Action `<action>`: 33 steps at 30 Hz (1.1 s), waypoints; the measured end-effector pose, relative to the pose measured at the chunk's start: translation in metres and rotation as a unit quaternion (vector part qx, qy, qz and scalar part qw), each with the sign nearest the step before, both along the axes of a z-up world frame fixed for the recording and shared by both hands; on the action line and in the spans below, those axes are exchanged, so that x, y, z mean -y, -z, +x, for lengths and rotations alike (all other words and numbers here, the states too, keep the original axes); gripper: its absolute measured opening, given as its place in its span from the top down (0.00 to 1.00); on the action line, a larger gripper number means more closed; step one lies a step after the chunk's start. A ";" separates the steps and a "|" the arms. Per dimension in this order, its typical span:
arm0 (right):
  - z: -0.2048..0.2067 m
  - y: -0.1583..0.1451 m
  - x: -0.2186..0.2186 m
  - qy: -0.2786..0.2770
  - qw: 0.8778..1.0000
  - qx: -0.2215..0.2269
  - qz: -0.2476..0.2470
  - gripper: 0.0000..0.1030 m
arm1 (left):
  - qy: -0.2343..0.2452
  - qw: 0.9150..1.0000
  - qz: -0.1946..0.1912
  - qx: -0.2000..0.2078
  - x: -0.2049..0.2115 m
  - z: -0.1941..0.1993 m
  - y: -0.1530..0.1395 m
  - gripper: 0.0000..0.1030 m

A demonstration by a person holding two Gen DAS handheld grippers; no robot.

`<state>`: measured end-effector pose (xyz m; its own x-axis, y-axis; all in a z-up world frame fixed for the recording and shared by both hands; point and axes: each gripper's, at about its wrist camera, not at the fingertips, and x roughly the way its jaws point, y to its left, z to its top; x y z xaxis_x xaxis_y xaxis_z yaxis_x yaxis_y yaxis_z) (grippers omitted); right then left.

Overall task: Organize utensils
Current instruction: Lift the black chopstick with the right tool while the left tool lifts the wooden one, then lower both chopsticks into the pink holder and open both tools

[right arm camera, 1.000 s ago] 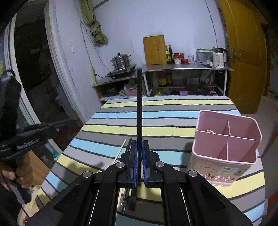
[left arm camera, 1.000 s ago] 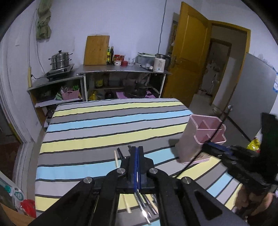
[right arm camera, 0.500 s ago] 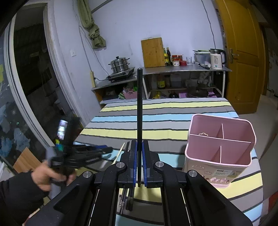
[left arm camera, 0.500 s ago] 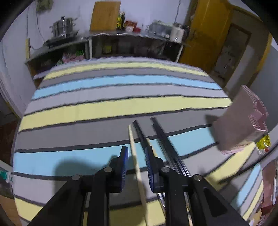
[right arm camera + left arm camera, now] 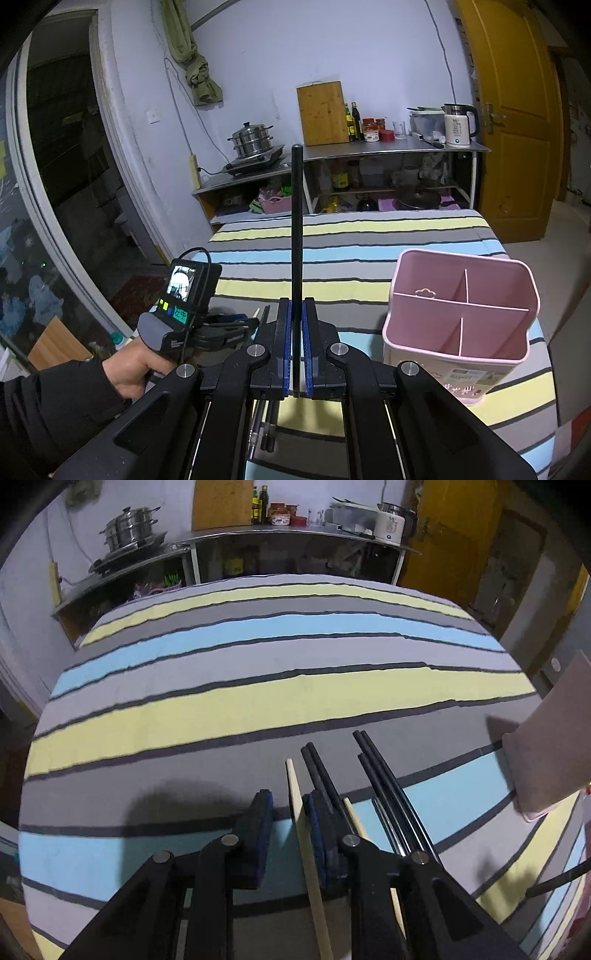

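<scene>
My left gripper point(image 5: 289, 797) is low over the striped tablecloth point(image 5: 258, 709), jaws open. A pale wooden chopstick point(image 5: 301, 823) lies between them, close to the right finger, with a gap on its left. Black chopsticks point(image 5: 321, 771) and a further black bundle point(image 5: 384, 775) lie just to the right, with a second wooden chopstick point(image 5: 352, 814) between them. My right gripper point(image 5: 297, 314) is shut on one black chopstick point(image 5: 296, 221), which stands upright. The pink divided holder point(image 5: 461, 306) stands to its right, its compartments bare. In the left wrist view the holder point(image 5: 546, 753) is at the right edge.
A hand point(image 5: 136, 365) in a dark sleeve holds the left gripper point(image 5: 240, 325) at the table's left edge. Behind the table a steel counter point(image 5: 388, 149) carries a pot, a cutting board, bottles and a kettle. A yellow door point(image 5: 517, 122) is at the right.
The left gripper has come down and forward to the chopsticks on the cloth and its jaws have opened around the wooden one. The right gripper and its black chopstick have stayed still.
</scene>
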<state>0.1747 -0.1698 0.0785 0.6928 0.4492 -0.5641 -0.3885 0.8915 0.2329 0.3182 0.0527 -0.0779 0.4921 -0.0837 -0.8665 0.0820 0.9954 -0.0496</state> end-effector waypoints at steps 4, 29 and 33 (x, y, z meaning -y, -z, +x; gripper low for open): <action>-0.002 -0.001 0.000 0.001 1.000 0.000 0.000 0.95 | 0.005 1.000 0.022 -0.002 0.003 0.002 -0.001 0.94; -0.024 -0.024 0.007 0.001 1.000 0.022 0.005 0.95 | 0.023 0.987 -0.067 0.145 -0.028 -0.104 -0.167 0.95; -0.030 -0.029 0.009 0.005 1.000 0.028 0.007 0.95 | 0.035 0.983 -0.075 0.162 -0.024 -0.120 -0.189 0.95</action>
<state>0.1446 -0.1788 0.1078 0.7274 0.4504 -0.5177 -0.3931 0.8919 0.2237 0.1981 0.0762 0.1113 0.7289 -0.2420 -0.6404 0.1864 0.9702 -0.1545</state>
